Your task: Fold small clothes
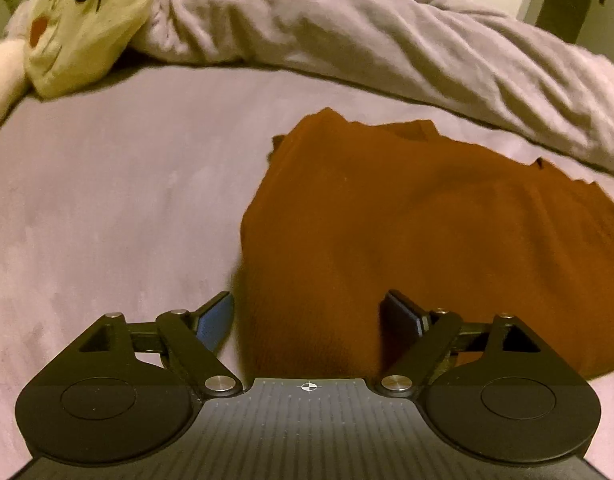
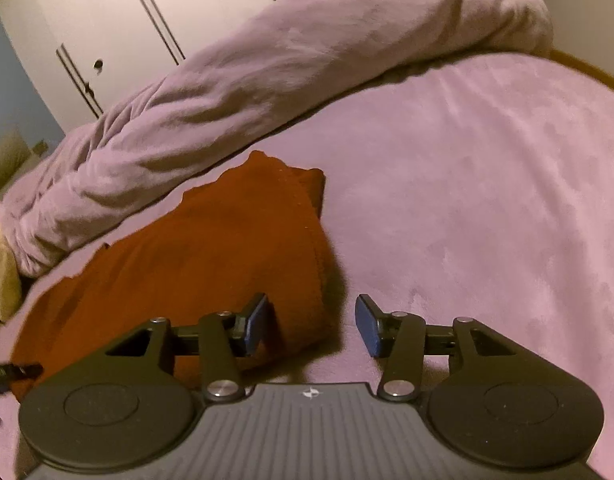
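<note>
I have the rust-brown garment [image 1: 407, 232] lying on the bed [image 1: 107, 208], already doubled into a thick, roughly oblong bundle with its ragged far edge near the rumpled duvet [image 1: 387, 32]. My left gripper [image 1: 307, 320] hangs over the bundle's near left corner, fingers [image 1: 217, 320] spread wide, one over bare sheet and the other over cloth, nothing pinched between them. My right gripper [image 2: 311, 326] sits at the opposite near corner, fingers [image 2: 255, 324] partly apart and likewise empty; one pad is over the fabric, the other over the sheet.

I read this stance as deliberate: each gripper straddles an edge so a corner can be taken from either side, and both tilt steeply down to reach under the fold. The garment lies on open sheet, clear of the duvet, which leaves room for another fold. The plush toy [image 1: 79, 20] at the head of the bed is well apart and no bother.
</note>
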Demonstrator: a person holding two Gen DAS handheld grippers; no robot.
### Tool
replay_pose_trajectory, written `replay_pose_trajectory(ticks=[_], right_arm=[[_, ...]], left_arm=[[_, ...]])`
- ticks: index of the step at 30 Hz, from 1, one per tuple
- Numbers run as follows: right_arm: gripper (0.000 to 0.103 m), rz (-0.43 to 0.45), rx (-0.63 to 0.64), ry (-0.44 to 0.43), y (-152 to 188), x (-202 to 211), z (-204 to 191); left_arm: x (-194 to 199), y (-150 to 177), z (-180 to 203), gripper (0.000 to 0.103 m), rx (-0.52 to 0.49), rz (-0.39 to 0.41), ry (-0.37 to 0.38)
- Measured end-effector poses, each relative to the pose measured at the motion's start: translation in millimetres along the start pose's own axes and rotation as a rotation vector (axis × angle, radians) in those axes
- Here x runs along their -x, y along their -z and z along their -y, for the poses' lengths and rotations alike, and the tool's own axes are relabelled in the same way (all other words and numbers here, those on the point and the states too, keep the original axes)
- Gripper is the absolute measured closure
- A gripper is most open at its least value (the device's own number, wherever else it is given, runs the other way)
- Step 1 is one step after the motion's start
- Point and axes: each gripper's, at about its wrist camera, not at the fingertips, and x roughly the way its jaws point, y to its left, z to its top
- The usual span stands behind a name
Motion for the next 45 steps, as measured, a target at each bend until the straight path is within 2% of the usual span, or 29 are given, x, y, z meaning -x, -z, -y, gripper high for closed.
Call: replay_pose_trajectory(ticks=[3,7,9,11,12,13,14,16,18,21,24,26,28,30,31,32,34,39,42,45], right_arm=[[0.055,-0.019,-0.092,-0.054,-2,-1,12],[0.055,-0.055,-0.247,-0.173,-3,-8,32],[0.056,-0.072,-0.258,-0.208,-2,-11,33],[0.057,-0.074,-0.203,-0.216,-1,-12,25],[0.058,-0.077,-0.183,-0.214,-1,-13,22],[0.063,-0.085,-0.17,-0.214,-1,-16,19],[0.072,-0.091,-0.171,-0.213,-1,-19,18],[0.082,-0.088,-0.168,-0.204,-2,-22,16],[0.087,-0.072,-0.145,-0.192,-3,-21,11],[0.091,-0.01,-0.032,-0.135,-5,-8,-6],[0.091,0.05,0.046,-0.094,-10,5,-19],[0.092,0.069,0.076,-0.044,-8,7,-20],[0.091,0.025,0.111,0.014,0,-4,-19],[0.088,-0.009,0.161,0.039,7,-12,-18],[0.081,-0.009,0.166,0.038,8,-11,-17],[0.074,-0.004,0.145,0.027,5,-7,-14],[0.072,0.022,0.071,-0.005,-3,4,-2],[0.072,0.067,-0.004,-0.066,-28,17,22],[0.072,0.041,-0.019,-0.136,-37,5,28],[0.071,-0.034,-0.041,-0.219,-41,-16,30]], left_arm=[[3,7,-10,0.016,0.06,-0.005,0.058],[1,11,-17,0.017,0.111,-0.002,0.14],[1,12,-17,0.021,0.115,-0.002,0.164],[-1,10,-16,0.023,0.131,-0.002,0.176],[-1,9,-16,0.027,0.14,-0.001,0.174],[-3,8,-17,0.029,0.153,-0.002,0.169],[-4,7,-18,0.036,0.166,-0.005,0.164],[-6,5,-21,0.046,0.185,-0.005,0.172],[-4,3,-21,0.067,0.176,0.002,0.176],[6,-4,-21,0.078,0.139,0.022,0.184],[17,-10,-24,0.082,0.132,0.045,0.19],[18,-9,-26,0.083,0.123,0.037,0.175],[10,-3,-28,0.083,0.101,-0.003,0.143],[7,3,-30,0.072,0.091,-0.019,0.12],[9,4,-31,0.068,0.082,-0.006,0.113],[12,4,-31,0.061,0.076,0.003,0.105],[16,4,-33,0.061,0.087,0.0,0.113],[29,7,-33,0.061,0.098,0.008,0.149],[31,10,-30,0.054,0.088,0.002,0.145],[29,9,-31,0.052,0.097,-0.01,0.136]])
